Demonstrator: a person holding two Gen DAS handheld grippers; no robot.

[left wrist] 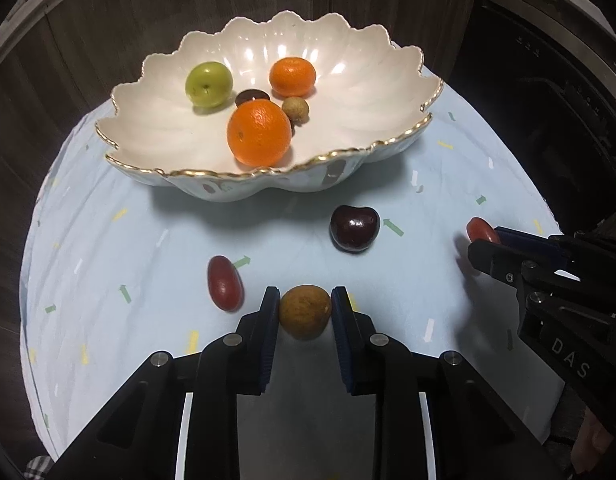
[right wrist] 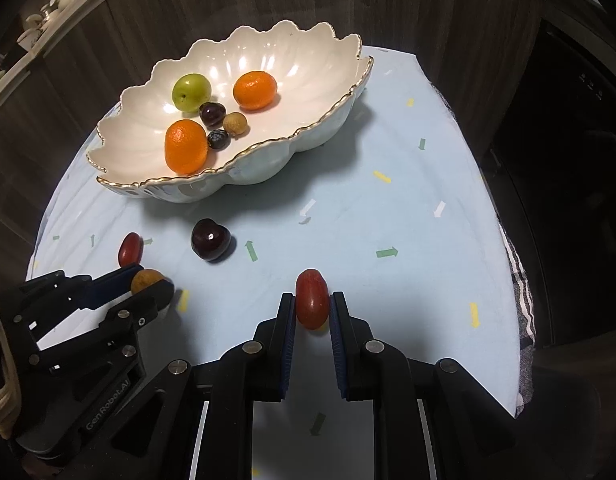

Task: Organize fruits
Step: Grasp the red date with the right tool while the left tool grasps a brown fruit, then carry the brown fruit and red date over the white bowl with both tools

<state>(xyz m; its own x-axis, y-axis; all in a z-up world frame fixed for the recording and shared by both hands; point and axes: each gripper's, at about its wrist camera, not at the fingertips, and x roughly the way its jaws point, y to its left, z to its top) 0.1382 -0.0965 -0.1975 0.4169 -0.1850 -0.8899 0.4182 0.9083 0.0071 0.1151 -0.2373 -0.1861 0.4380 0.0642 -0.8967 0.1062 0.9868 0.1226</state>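
Between the blue pads of the left gripper (left wrist: 305, 310) sits a round tan-brown fruit (left wrist: 305, 312), a longan by its look, both pads pressed to its sides; whether it still touches the pale blue cloth (left wrist: 108, 248) beneath cannot be told. On the right, the right gripper (right wrist: 312, 307) is clamped on an oblong red fruit (right wrist: 312, 299), whose lower end is hidden by the fingers. From the left wrist view only the tip of that red fruit shows past the right gripper's fingers.

Loose on the cloth lie a second oblong red fruit (left wrist: 225, 283), just beside the left gripper, and a dark cherry (left wrist: 354, 228) nearer the bowl.

Beyond them stands a scalloped white bowl (left wrist: 388, 92) with a gold rim. It holds a large orange (left wrist: 259, 132), a smaller tangerine (left wrist: 293, 76), a green fruit (left wrist: 208, 84), a small tan longan (left wrist: 295, 109), a dark cherry (right wrist: 212, 113) and a dark blueberry-like fruit (right wrist: 218, 138); in the left wrist view the orange all but hides that last fruit.
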